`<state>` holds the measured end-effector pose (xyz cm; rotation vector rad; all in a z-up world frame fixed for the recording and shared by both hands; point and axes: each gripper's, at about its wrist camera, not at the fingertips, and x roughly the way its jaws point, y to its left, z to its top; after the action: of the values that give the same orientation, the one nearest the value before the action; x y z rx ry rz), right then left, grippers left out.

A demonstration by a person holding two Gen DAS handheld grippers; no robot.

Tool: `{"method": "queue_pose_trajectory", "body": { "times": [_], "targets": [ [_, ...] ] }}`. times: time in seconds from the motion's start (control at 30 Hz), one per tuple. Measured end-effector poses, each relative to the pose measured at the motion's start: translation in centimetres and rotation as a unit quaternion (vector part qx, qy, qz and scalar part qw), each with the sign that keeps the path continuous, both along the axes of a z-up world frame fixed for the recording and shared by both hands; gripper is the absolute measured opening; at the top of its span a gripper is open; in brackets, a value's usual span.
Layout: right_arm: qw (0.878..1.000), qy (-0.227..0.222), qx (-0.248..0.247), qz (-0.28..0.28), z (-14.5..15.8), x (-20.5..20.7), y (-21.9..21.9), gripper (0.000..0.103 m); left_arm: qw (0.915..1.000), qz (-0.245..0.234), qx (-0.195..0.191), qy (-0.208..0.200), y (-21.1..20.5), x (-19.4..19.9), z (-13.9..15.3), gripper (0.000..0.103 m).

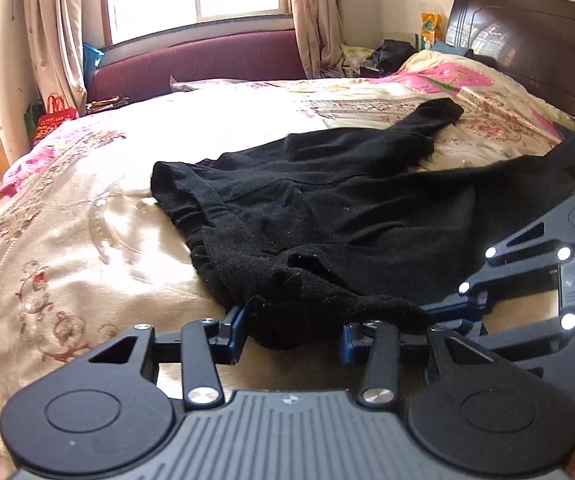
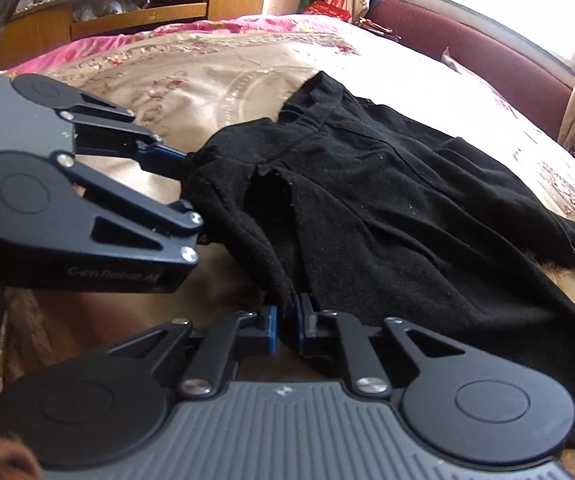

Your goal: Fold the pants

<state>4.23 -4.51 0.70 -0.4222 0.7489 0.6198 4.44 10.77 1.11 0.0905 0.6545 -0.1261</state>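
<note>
Two grippers hold the near hem of the black pants on the bed: your left gripper pinches a thick bunch, your right gripper clamps thin cloth, legs trailing toward the frame's upper right.

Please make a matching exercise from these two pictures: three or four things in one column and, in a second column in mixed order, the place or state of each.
Things:
1. black fleece pants
2. dark red padded bench
3. dark brown wooden headboard
4. right gripper

Places or states:
A. under the window
B. at the bed's end, behind the pink pillow
C. spread on the floral bedspread
D. pinched shut on black cloth

Pairs: 1-C, 2-A, 3-B, 4-D
</note>
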Motion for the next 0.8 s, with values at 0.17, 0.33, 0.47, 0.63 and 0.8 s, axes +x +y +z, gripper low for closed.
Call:
{"method": "queue_pose_trajectory", "body": {
  "times": [0.17, 0.33, 0.47, 0.63, 0.8],
  "targets": [
    [0.998, 0.022, 0.056, 0.026, 0.9, -0.6, 4.7, 0.011, 0.9977, 0.039, 0.055, -0.008, 4.0, -1.9, 0.7, 0.056],
    [0.996, 0.036, 0.067, 0.052, 0.1, -1.4, 10.2, 0.011, 0.9922, 0.092, 0.081, 0.023, 7.4, -2.9, 0.0, 0.053],
    [0.995, 0.042, 0.084, 0.045, 0.4, -1.5, 9.7, 0.023, 0.9905, 0.110, 0.080, 0.025, 8.0, -3.6, 0.0, 0.053],
    [0.990, 0.020, 0.134, -0.027, 3.1, -2.0, 2.9, 0.035, 0.9888, 0.113, 0.096, 0.015, 7.2, -4.0, 0.7, 0.055],
    [0.964, -0.004, 0.136, -0.230, 3.4, -0.8, -10.4, 0.039, 0.9896, 0.097, 0.105, -0.017, 4.2, -4.5, 2.7, 0.056]
  ]
}}
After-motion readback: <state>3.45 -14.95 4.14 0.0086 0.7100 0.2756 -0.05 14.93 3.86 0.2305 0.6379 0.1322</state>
